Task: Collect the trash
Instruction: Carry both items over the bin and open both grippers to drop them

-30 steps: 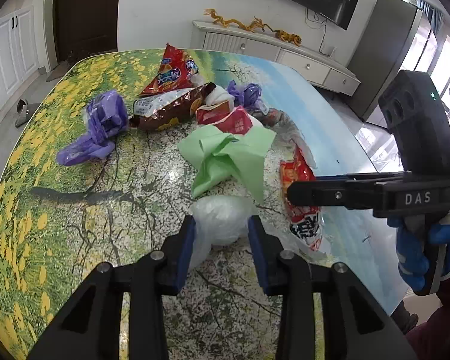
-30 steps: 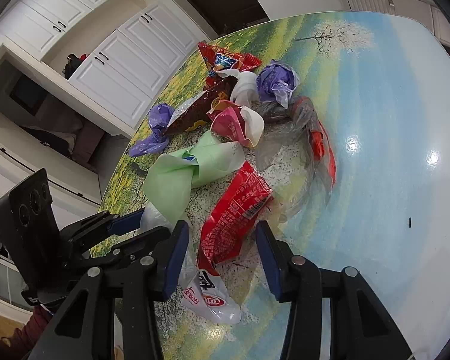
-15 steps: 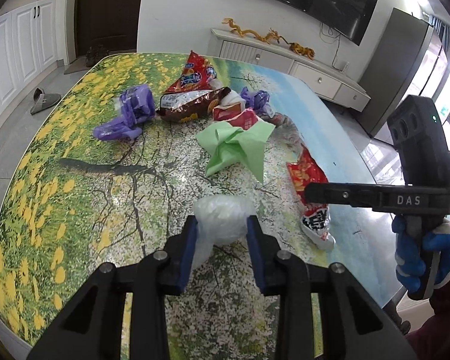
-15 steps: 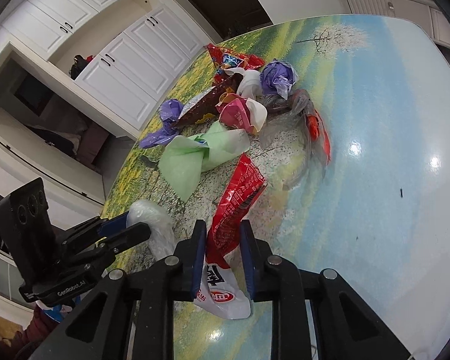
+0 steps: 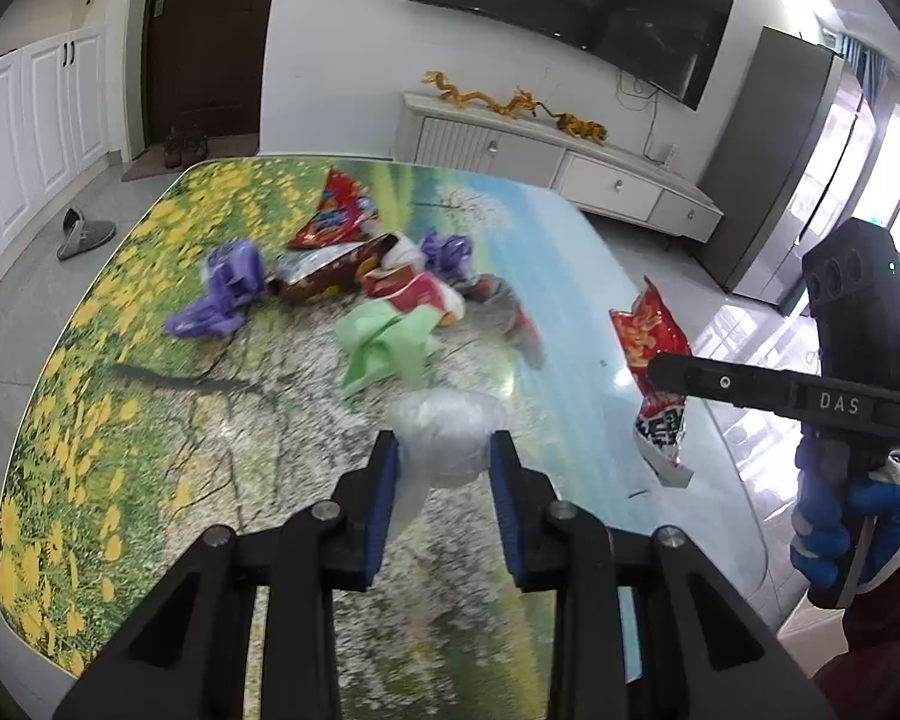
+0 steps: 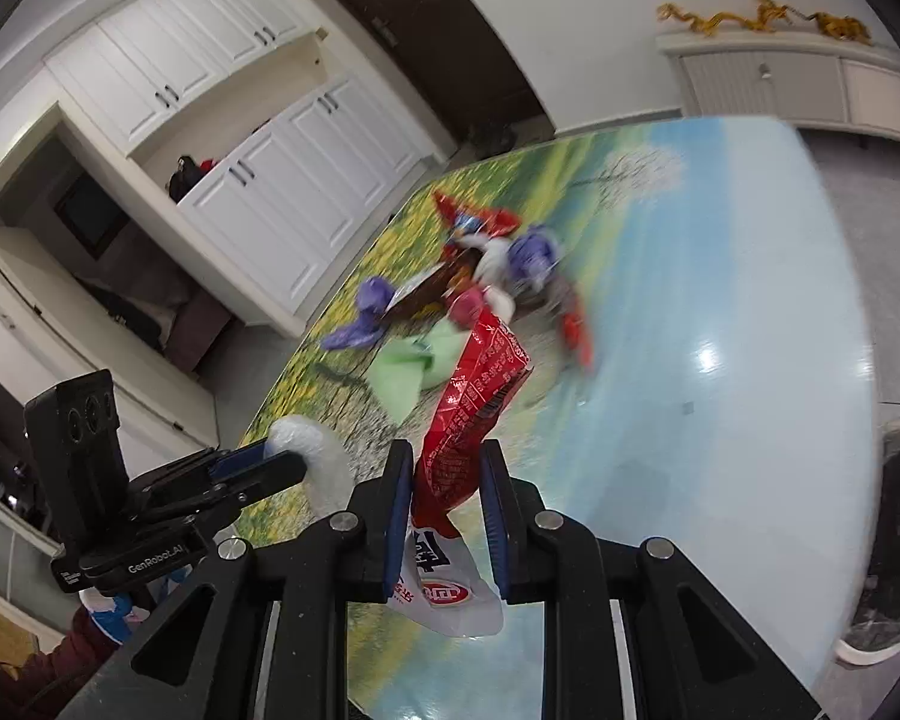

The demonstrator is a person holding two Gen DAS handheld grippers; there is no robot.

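Observation:
My left gripper (image 5: 443, 450) is shut on a crumpled clear plastic bag (image 5: 447, 429) and holds it above the table; it also shows in the right wrist view (image 6: 312, 450). My right gripper (image 6: 447, 468) is shut on a red snack wrapper (image 6: 474, 408), lifted off the table; the wrapper also shows in the left wrist view (image 5: 654, 360). More trash lies in a pile on the table: a green bag (image 5: 384, 342), a purple bag (image 5: 222, 294), a brown wrapper (image 5: 330, 270), a red chip bag (image 5: 336, 216).
The table (image 5: 120, 408) has a flower-and-sky print and rounded edges. A bin with a dark liner (image 6: 894, 540) stands on the floor at the right of the table. A white TV cabinet (image 5: 558, 174) stands behind. A slipper (image 5: 81, 234) lies on the floor.
Both grippers have risen and pulled back from the pile with their loads. The red wrapper has left the table and hangs from the right gripper.

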